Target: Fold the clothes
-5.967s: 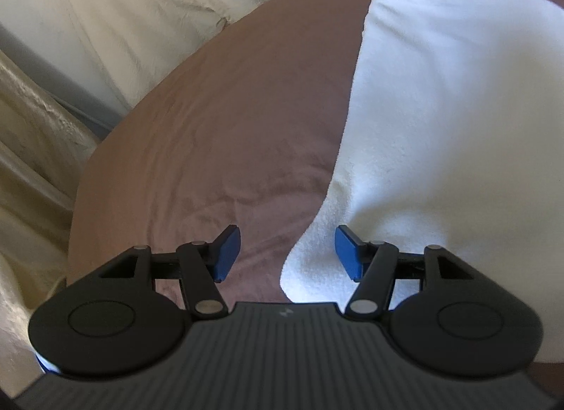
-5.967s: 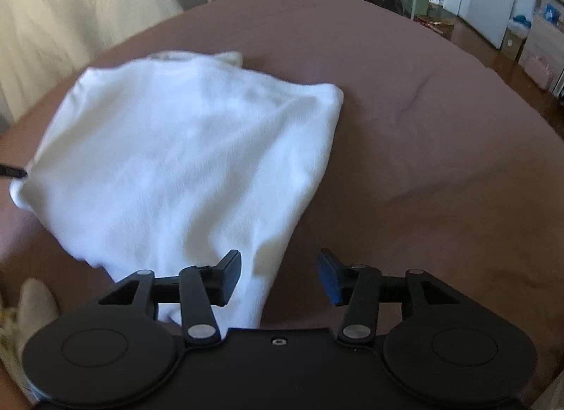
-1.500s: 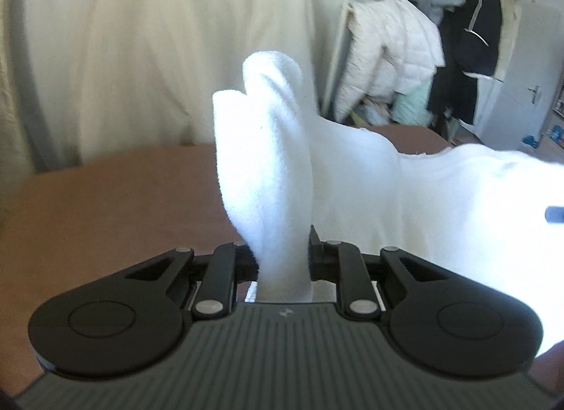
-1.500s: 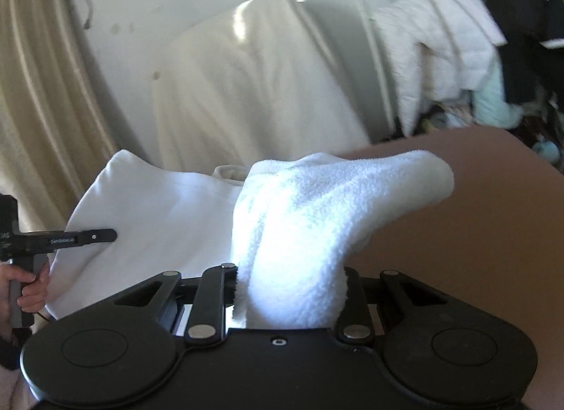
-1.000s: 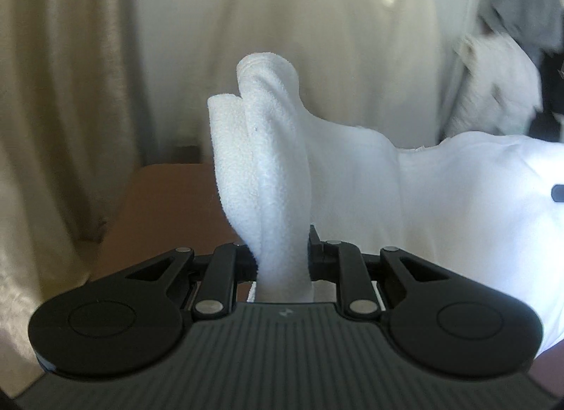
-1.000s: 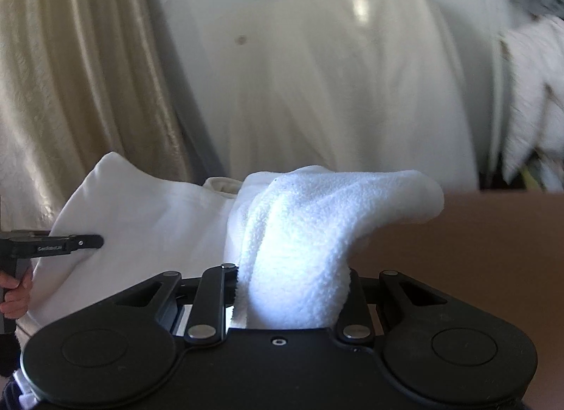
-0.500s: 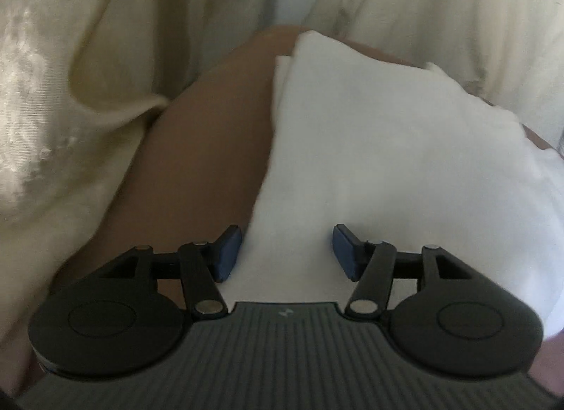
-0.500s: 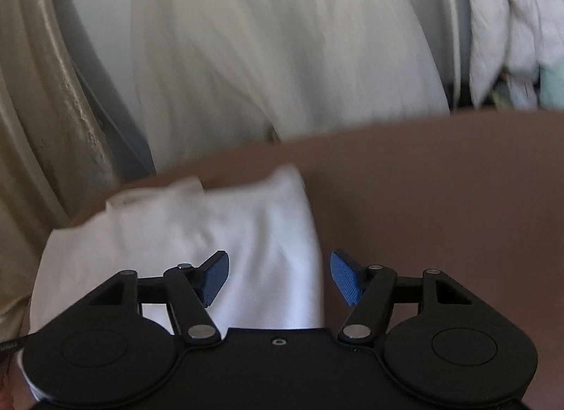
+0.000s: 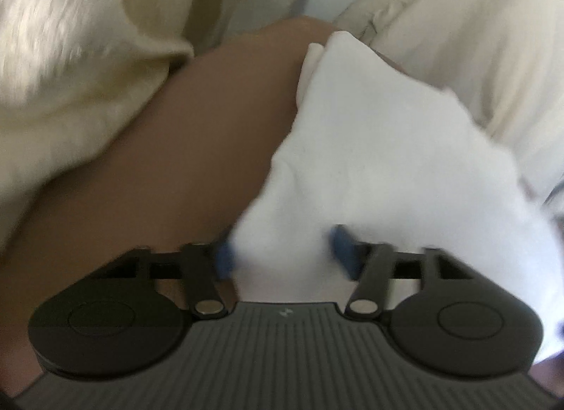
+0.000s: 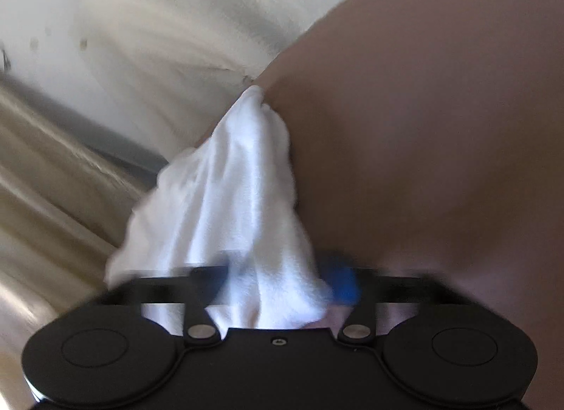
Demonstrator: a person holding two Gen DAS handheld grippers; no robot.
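Two handheld grippers close in on a white garment (image 9: 387, 163) spread over a brown surface (image 9: 197, 149).

The left gripper (image 9: 282, 251) has its blue pads part-way apart and closing, with the garment's near edge lying between them; blur hides whether they press on it. The right gripper (image 10: 285, 281) is closing too, a bunched fold of the garment (image 10: 243, 198) between its blurred blue pads. Cream fabric (image 9: 70, 75) hangs beyond the surface's far edge.

Bare brown bed cover (image 10: 440, 135) lies open to the right of the white garment (image 10: 232, 198). Cream curtains (image 9: 70, 68) crowd the bed's far edge, just beside the garment.
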